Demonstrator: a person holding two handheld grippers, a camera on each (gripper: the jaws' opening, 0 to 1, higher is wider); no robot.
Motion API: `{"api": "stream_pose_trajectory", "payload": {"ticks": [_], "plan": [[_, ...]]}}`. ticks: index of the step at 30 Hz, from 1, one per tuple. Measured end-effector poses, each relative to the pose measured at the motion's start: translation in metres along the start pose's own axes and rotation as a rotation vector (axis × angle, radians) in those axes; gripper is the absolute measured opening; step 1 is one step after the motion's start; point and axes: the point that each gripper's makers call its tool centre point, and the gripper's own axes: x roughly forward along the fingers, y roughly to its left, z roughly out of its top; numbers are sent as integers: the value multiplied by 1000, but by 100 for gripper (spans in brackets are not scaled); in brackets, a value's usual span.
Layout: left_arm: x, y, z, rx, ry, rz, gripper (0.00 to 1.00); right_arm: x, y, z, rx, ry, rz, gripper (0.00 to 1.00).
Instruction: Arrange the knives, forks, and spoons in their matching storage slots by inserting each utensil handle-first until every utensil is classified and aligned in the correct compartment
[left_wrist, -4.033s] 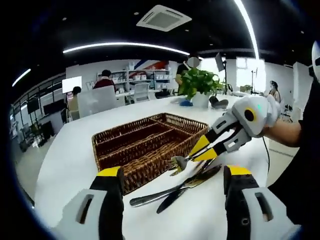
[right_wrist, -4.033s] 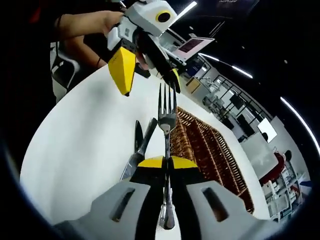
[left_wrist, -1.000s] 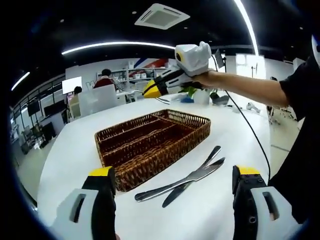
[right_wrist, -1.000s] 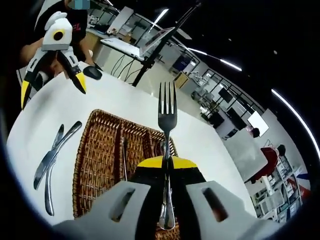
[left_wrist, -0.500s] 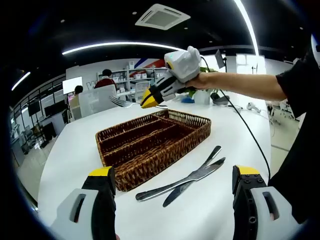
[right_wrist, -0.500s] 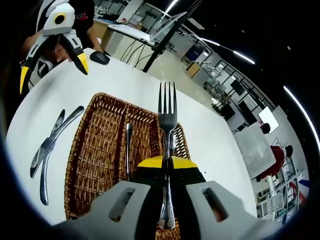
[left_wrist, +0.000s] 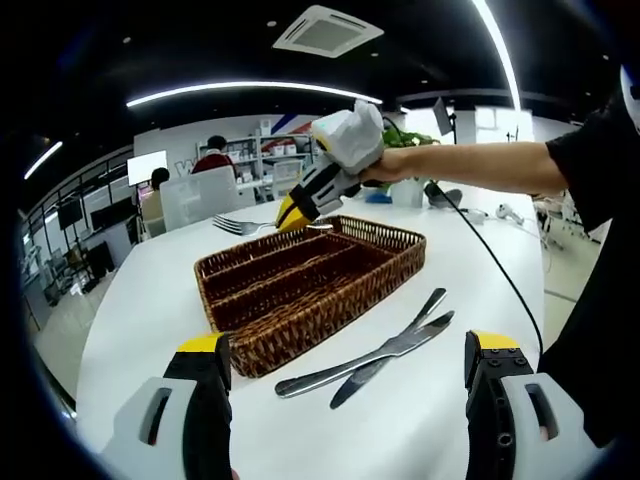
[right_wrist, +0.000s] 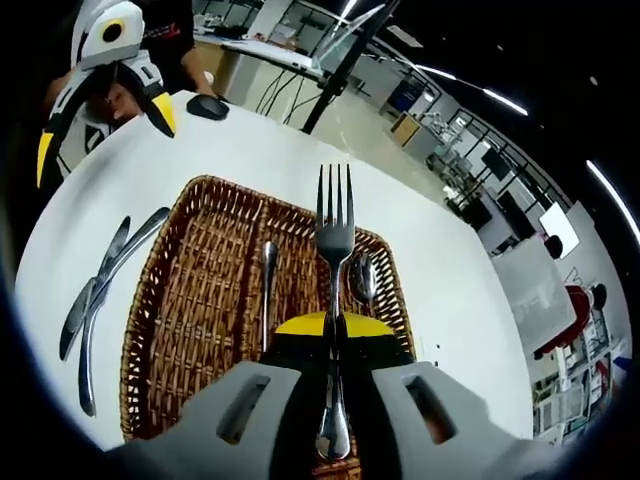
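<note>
fork held over the wicker tray, knives waiting on the bench

while the right hand-held gripper (right_wrist: 333, 322) hangs above the wicker tray (right_wrist: 190, 330), its yellow-tipped jaws are clamped on the handle of a fork (right_wrist: 334, 235), tines pointing away from the camera and out over the tray's far rim; in the left gripper view that same right hand-held gripper (left_wrist: 290, 214) reaches in from the right on a person's bare arm (left_wrist: 470, 167), with the fork (left_wrist: 240, 226) held roughly level above the far end of the tray (left_wrist: 300, 300); the tray is split by lengthwise dividers into long slots; in the right gripper view a utensil handle (right_wrist: 267, 290) lies in a middle slot and a spoon (right_wrist: 362, 275) lies in the slot just beside the fork; two knives (left_wrist: 370, 357) lie crossed on the white bench (left_wrist: 140, 300), near the tray's long side but apart from it; in the right gripper view they sit to the left of the tray (right_wrist: 95, 300); the left hand-held gripper (left_wrist: 343, 350) has its jaws spread wide with nothing between them, low over the bench in front of the knives; it also appears at the upper left of the right gripper view (right_wrist: 100, 125), jaws likewise parted; a potted plant (left_wrist: 405, 140) stands at the far end of the bench
</note>
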Motion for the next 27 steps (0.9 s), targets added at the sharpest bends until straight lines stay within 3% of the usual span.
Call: {"api": "stream_pose_trajectory", "payload": {"ticks": [27], "plan": [[0, -1, -3, 11, 23, 3, 99, 43, 23, -36, 41, 134, 140, 1]]}}
